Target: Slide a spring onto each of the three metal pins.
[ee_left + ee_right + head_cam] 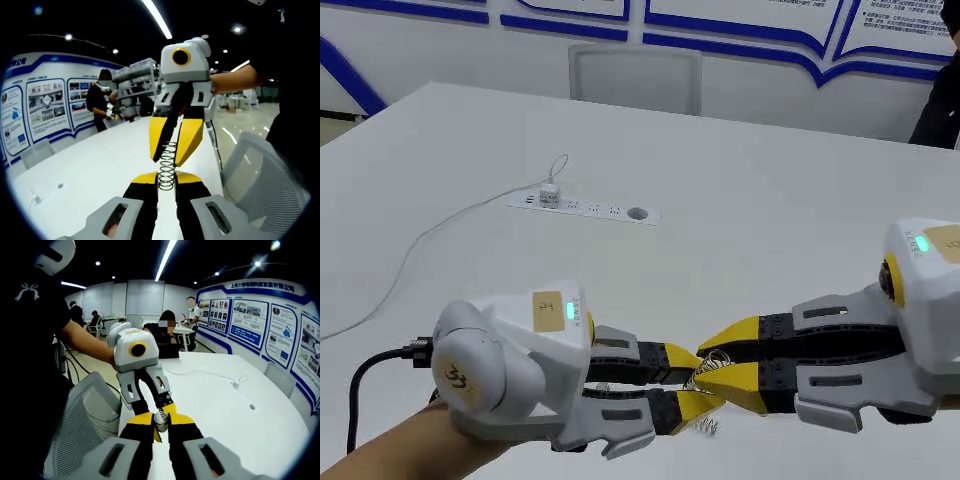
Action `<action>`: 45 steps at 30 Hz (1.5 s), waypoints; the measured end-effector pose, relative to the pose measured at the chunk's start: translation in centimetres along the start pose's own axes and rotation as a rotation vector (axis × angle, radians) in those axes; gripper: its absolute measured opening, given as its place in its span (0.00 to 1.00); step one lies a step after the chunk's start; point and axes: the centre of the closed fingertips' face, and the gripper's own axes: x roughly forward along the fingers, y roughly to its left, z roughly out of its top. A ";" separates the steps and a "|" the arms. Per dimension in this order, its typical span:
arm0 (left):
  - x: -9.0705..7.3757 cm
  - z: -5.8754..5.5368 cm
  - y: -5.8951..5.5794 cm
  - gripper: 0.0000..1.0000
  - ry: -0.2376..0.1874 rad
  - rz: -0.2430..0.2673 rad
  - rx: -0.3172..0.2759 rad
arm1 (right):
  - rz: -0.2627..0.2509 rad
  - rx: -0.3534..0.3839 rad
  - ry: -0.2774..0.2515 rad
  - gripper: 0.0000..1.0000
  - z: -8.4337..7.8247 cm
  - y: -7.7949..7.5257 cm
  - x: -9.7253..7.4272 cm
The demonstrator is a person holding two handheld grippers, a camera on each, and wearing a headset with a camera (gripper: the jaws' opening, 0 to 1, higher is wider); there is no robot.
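Above near tabletop (720, 150) edge: left tool (166, 177) and right tool (161, 422) tip to tip, both clamped on one spring (167, 162); second spring (708, 427) beneath.

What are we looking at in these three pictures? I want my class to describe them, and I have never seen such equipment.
No robot: a person holds a two-jaw gripper in each hand. The head view comes from a headset camera looking down at a white table. Each round view comes from a camera on one gripper. The left gripper and right gripper meet tip to tip; the right one's jaws are closed on a spring. A second spring lies on the table, with a power strip farther back.
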 end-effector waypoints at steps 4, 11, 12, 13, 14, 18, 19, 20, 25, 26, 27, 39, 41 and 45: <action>-0.2 -0.3 0.6 0.19 0.012 0.031 -0.003 | -0.003 0.001 -0.013 0.11 0.4 -0.2 -0.1; -0.4 -0.7 1.2 0.32 0.025 0.063 -0.026 | -0.016 -0.007 -0.013 0.11 0.6 -0.5 0.0; -0.5 -0.7 1.2 0.35 0.025 0.066 -0.028 | -0.019 -0.008 -0.014 0.11 0.6 -0.5 0.0; -0.5 -0.7 1.3 0.37 0.027 0.073 -0.031 | -0.021 -0.007 -0.014 0.11 0.5 -0.6 0.0; -0.5 -0.8 1.4 0.38 0.029 0.076 -0.033 | -0.024 -0.007 -0.014 0.11 0.5 -0.6 -0.1; -0.7 -1.7 1.9 0.47 0.070 0.105 -0.062 | -0.039 -0.006 -0.015 0.11 0.6 -1.0 -0.2; -0.8 -1.8 2.0 0.49 0.073 0.112 -0.061 | -0.041 -0.005 -0.014 0.11 0.6 -1.1 -0.3; -0.9 -1.9 2.2 0.52 0.077 0.126 -0.063 | -0.045 -0.003 -0.014 0.11 0.5 -1.2 -0.3; -1.6 -2.3 3.1 0.66 0.075 0.172 -0.102 | -0.068 0.003 -0.013 0.11 0.4 -1.8 -0.6; -1.7 -2.3 3.2 0.69 0.074 0.179 -0.104 | -0.075 0.005 -0.013 0.11 0.4 -2.0 -0.7; -1.9 -2.3 3.3 0.71 0.074 0.187 -0.104 | -0.083 0.007 -0.014 0.11 0.3 -2.1 -0.7; -3.7 -3.4 5.1 0.95 0.086 0.296 -0.127 | -0.149 0.044 -0.006 0.11 -0.8 -4.3 -1.8; -4.1 -3.6 5.3 0.96 0.085 0.307 -0.135 | -0.164 0.051 -0.004 0.11 -1.1 -4.7 -2.0; -4.9 -3.9 5.8 0.99 0.083 0.330 -0.143 | -0.192 0.064 0.003 0.11 -1.7 -5.5 -2.5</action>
